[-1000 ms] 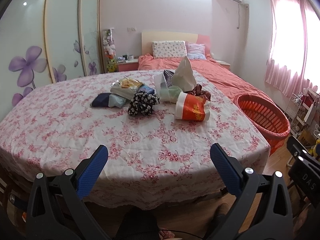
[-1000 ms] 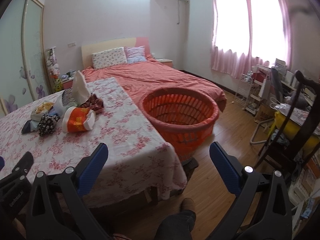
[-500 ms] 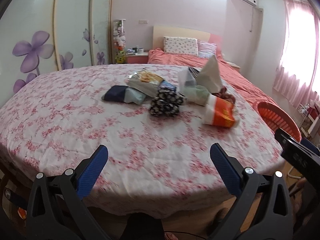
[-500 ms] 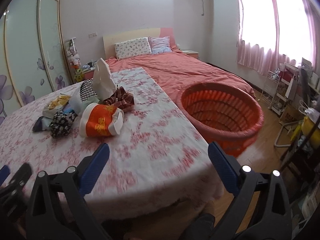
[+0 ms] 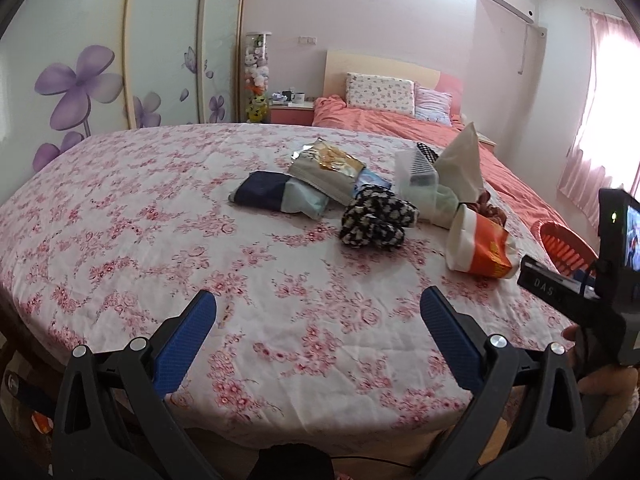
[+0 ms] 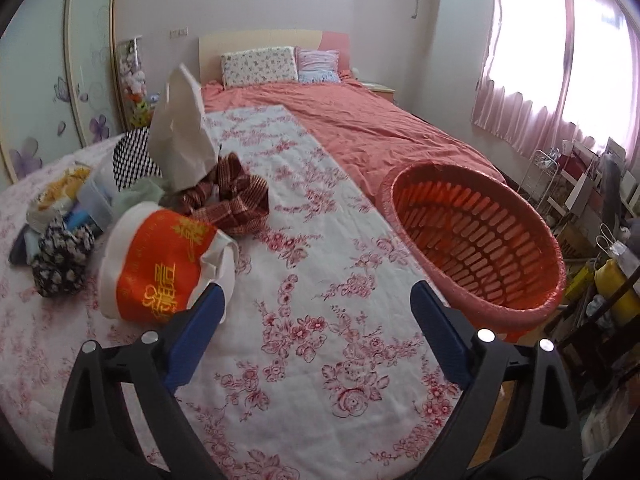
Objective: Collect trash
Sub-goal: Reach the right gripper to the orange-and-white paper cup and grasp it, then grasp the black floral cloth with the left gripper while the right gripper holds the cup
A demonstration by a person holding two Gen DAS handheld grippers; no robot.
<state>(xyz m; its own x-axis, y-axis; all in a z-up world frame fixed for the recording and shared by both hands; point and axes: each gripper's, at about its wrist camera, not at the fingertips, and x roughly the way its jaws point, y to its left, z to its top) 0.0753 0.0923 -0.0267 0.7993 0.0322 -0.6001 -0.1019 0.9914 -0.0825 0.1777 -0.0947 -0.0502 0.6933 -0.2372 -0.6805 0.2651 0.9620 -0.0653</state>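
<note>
Right gripper [image 6: 316, 312] over the floral tablecloth [image 6: 320, 344], jaws wide but closing, nothing between the pads. Its left pad sits just in front of the orange-and-white paper cup [image 6: 160, 264], which lies on its side just left of the gripper's line; touching or not, cannot tell. Behind the cup: brown striped wrapper [image 6: 232, 196], then a crumpled white paper bag [image 6: 180, 148] standing up, with a black-and-white checkered item [image 6: 130, 160] beside it. Orange slatted basket [image 6: 480, 248] sits off the table's right edge, ahead-right of the right gripper, near the coral bed [image 6: 360, 128].

Left gripper [image 5: 318, 316] also spread wide and empty, above bare cloth at the table's near edge. Trash pile lies well ahead of it and right of centre: black floral bundle [image 5: 376, 220] nearest, cup further right, then a dark blue packet [image 5: 262, 192], pale green packet [image 5: 304, 200], and a snack bag [image 5: 328, 166] on top. Right gripper's body shows at that view's right edge, a hand [image 5: 604, 376] on it.
</note>
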